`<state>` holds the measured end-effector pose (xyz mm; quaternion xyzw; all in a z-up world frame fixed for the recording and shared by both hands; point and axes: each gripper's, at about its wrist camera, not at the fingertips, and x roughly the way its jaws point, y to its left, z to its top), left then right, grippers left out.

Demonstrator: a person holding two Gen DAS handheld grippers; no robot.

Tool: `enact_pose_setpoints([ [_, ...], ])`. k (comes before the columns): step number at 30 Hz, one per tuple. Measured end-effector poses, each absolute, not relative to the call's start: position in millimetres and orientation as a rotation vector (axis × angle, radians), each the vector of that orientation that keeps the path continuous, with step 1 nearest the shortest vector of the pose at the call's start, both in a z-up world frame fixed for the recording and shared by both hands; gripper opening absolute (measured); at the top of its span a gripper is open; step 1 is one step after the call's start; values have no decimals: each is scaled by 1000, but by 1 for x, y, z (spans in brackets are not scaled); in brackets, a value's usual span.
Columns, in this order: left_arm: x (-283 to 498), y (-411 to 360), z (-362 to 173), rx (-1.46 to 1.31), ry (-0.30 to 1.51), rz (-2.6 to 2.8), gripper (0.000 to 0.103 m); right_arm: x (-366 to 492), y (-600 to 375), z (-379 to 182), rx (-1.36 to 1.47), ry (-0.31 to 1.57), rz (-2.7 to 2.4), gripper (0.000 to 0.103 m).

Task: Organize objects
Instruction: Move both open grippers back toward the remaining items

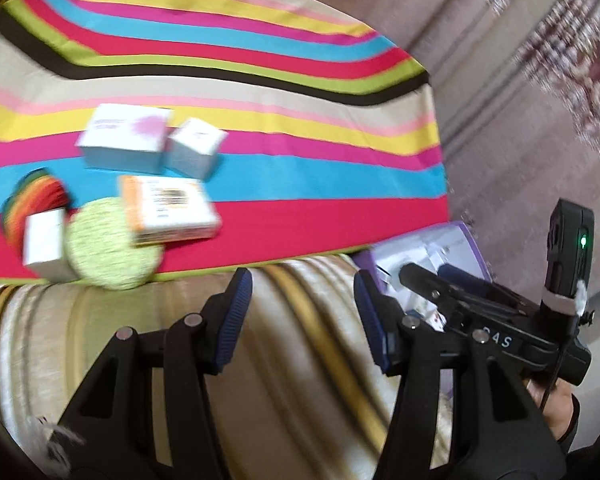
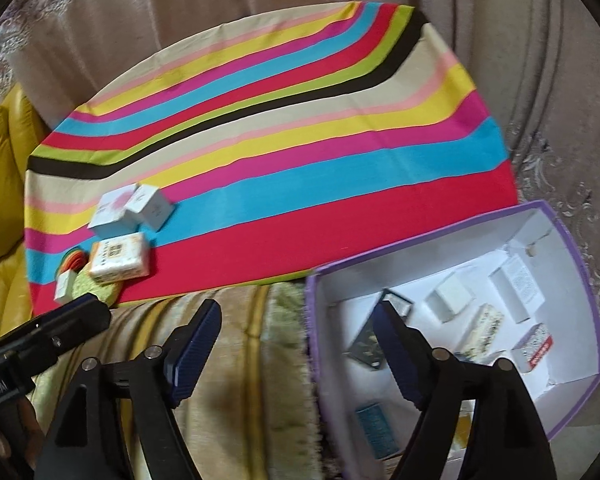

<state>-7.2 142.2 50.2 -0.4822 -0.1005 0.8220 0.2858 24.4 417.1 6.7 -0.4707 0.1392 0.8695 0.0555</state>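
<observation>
Both grippers empty: left gripper (image 1: 300, 316) part open, right gripper (image 2: 296, 344) wide over the purple-rimmed box (image 2: 580, 292), likely after a drop. Remaining cartons (image 1: 168, 210) cluster near the striped cloth's (image 1: 300, 184) front-left edge, awaiting pickup.

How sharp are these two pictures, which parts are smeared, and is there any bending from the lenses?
Left wrist view: motion blur smears the small boxes, like the orange-edged box, while the left gripper stays fairly crisp; the striped cloth bows with fisheye distortion. Right wrist view: milder blur, the purple-rimmed box reads clearly, its rim curved by the lens; dark corners frame both.
</observation>
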Motion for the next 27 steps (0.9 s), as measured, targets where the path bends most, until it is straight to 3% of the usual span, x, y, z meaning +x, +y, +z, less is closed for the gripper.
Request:
enact_pose_setpoints([
  [12, -5, 50, 48, -1327, -386, 2396, 57, 3, 363, -3, -1562, 481, 2725, 83],
  [27, -39, 21, 24, -1507, -388, 2486, 57, -28, 312, -5, -1644, 402, 2815, 84],
])
